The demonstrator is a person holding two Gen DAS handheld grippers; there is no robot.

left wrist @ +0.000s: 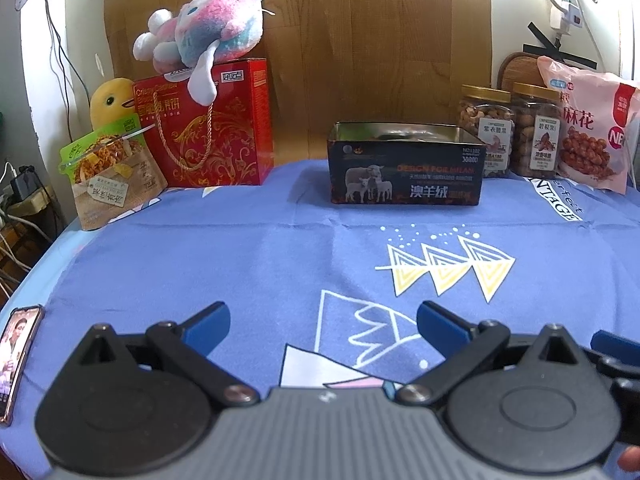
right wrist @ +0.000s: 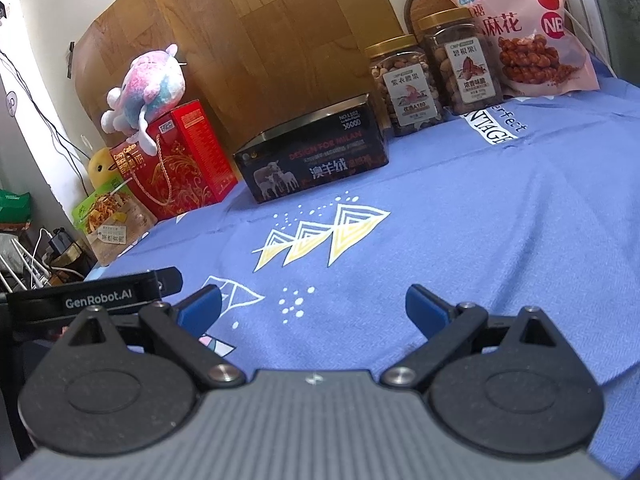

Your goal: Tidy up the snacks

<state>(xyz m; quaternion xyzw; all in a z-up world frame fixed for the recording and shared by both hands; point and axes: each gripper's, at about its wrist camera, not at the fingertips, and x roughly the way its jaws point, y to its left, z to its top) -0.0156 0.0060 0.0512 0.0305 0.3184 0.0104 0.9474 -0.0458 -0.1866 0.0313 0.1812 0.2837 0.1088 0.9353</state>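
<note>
Snacks stand in a row along the back of the desk point(left wrist: 248, 256), well ahead of both tools. In the left wrist view the left tool point(left wrist: 323, 326) is spread wide and empty, low over the blue cloth. The open tin point(left wrist: 404, 168) lies straight ahead, its long side facing the tool; what sits inside is too dim to tell. Two jars point(left wrist: 486, 136) and the pink bag point(left wrist: 592, 128) stand to its right, the red box point(left wrist: 216, 128) and green pouch point(left wrist: 108, 172) to its left, so the left hand looks nearer those two. A phone point(left wrist: 18, 356) is cut off at the left edge.

In the right wrist view the right tool point(right wrist: 313, 308) is likewise apart and holds nothing. The tin point(right wrist: 316, 160) lies ahead and slightly left, turned at an angle; jars point(right wrist: 436, 76) and bag point(right wrist: 524, 24) lie ahead and right, nearer this hand by my judgement. The bag's top is cropped.
</note>
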